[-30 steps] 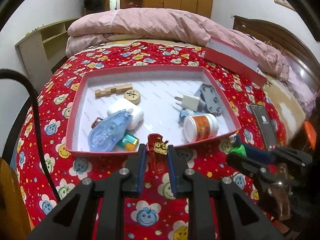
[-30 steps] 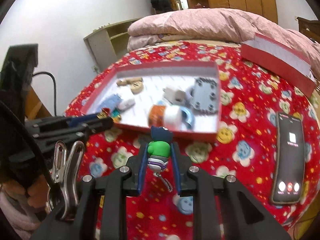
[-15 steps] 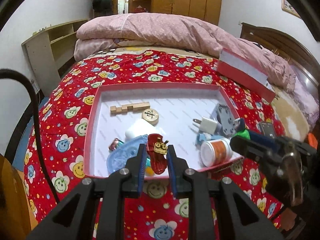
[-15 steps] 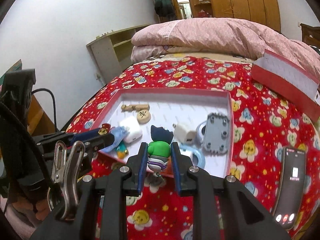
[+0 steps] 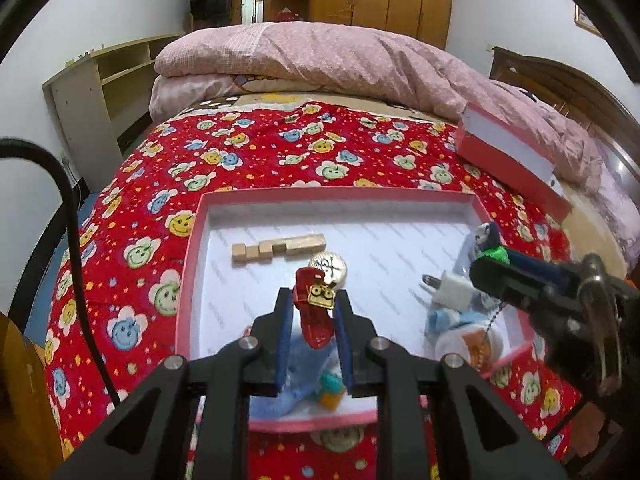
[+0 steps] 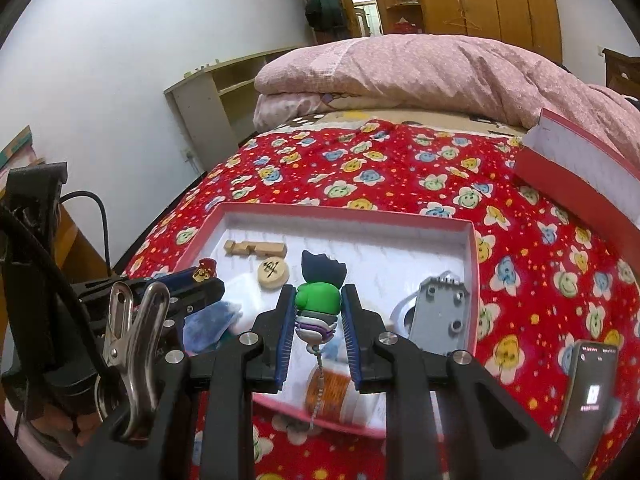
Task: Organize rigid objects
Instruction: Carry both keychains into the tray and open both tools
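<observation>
Nearly done: left claw (image 5: 312, 312) clenched on a red charm (image 5: 314, 312), right claw (image 6: 319, 312) on a green figure (image 6: 318, 300), both above the tray (image 5: 340, 194) with blocks (image 5: 276, 248), plug (image 5: 450, 290), jar (image 6: 332, 392) inside, awaiting release.

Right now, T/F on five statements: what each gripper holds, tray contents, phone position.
1. The left gripper holds a red charm. True.
2. The right gripper is empty. False: its fingers clamp a green figure keychain.
3. The wooden block piece lies in the red tray. True.
4. The phone lies inside the tray. False: it is on the bedspread, outside.
5. The white plug is outside the tray. False: inside.
</observation>
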The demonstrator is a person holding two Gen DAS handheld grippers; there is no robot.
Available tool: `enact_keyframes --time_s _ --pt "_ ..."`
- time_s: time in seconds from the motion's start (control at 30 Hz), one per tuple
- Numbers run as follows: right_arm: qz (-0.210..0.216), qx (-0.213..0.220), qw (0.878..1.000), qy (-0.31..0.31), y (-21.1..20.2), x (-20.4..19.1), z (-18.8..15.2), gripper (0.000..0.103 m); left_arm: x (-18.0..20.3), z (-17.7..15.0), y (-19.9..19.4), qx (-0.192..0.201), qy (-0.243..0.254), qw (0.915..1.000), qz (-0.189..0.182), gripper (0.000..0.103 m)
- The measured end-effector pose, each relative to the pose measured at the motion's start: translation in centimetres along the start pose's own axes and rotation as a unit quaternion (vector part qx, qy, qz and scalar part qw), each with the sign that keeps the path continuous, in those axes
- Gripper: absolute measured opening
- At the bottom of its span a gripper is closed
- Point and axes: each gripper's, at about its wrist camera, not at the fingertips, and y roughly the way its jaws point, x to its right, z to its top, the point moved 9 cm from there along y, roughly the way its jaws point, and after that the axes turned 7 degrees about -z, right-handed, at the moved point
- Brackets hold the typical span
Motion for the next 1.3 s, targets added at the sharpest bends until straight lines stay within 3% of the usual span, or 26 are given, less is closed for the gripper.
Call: enact_keyframes --time_s 0.33,0.67,0.77,0.83,0.97,1.3 --pt "-0.015 -0.017 1.0 0.003 4.0 1.6 1.1 0.024 -1.2 0.7 3.8 -0.019 -0.01 0.9998 -0.001 0.021" --pt "-0.03 -0.048 0.998 0.001 7.9 2.2 0.3 0.024 -1.9 1.3 5.1 -0.016 -0.01 0.9998 0.005 0.021" --pt "-0.026 -0.056 0.998 0.013 8.4 2.4 -0.3 0.025 -2.0 1.5 5.1 -0.01 -0.006 0.9998 0.014 0.031" --pt "-0.023 -0.053 0.998 0.014 8.3 2.3 -0.3 0.027 -2.1 1.4 5.3 -0.011 -0.01 0.9998 0.013 0.046" --pt "-0.032 -0.049 0.998 0.011 8.0 2.3 -0.1 0.039 -1.9 1.2 5.3 -0.017 -0.015 0.9997 0.008 0.051" --pt "-0.028 -0.022 0.999 0.009 5.2 1.8 0.7 0.042 -2.1 0.8 3.3 -0.009 -0.025 0.9994 0.02 0.056"
